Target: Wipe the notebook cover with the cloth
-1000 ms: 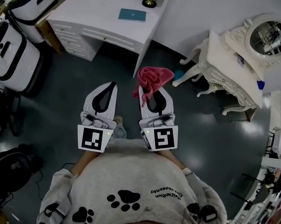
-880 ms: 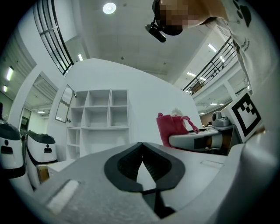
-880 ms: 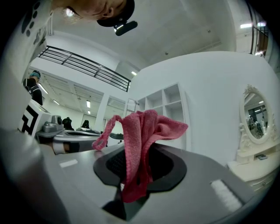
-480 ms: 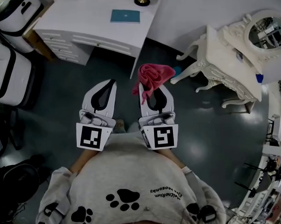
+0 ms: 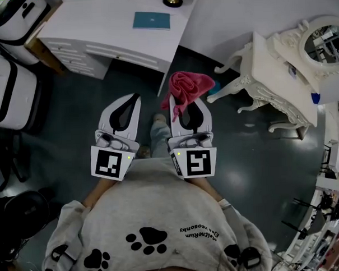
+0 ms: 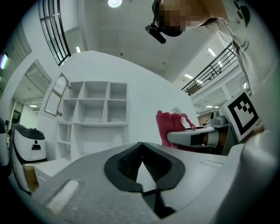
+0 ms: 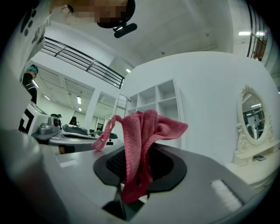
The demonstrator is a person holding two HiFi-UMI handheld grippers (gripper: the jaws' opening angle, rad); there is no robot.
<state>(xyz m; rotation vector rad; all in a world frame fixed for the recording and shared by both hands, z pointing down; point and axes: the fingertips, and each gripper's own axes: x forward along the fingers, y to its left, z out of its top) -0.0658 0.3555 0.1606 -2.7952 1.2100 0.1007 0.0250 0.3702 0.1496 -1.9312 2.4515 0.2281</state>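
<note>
Seen from above, a person in a grey sweatshirt with paw prints is standing on a dark floor and holding two grippers out in front at about waist height. The left gripper is carrying nothing, its jaws closed together with only a sliver of light between them. Just beside it, the right gripper is clamping a pink cloth – the cloth is bunching up above the jaws and a fold is hanging down through them. Farther off, past the grippers and well apart from them, a small teal notebook is lying flat on a white desk with drawers; an ornate white dressing table is standing off to the right. As for progress, the cloth is picked up, but nothing is touching the notebook – the wiping itself appears not yet begun, and the person is likely needing to reach the desk first.
</note>
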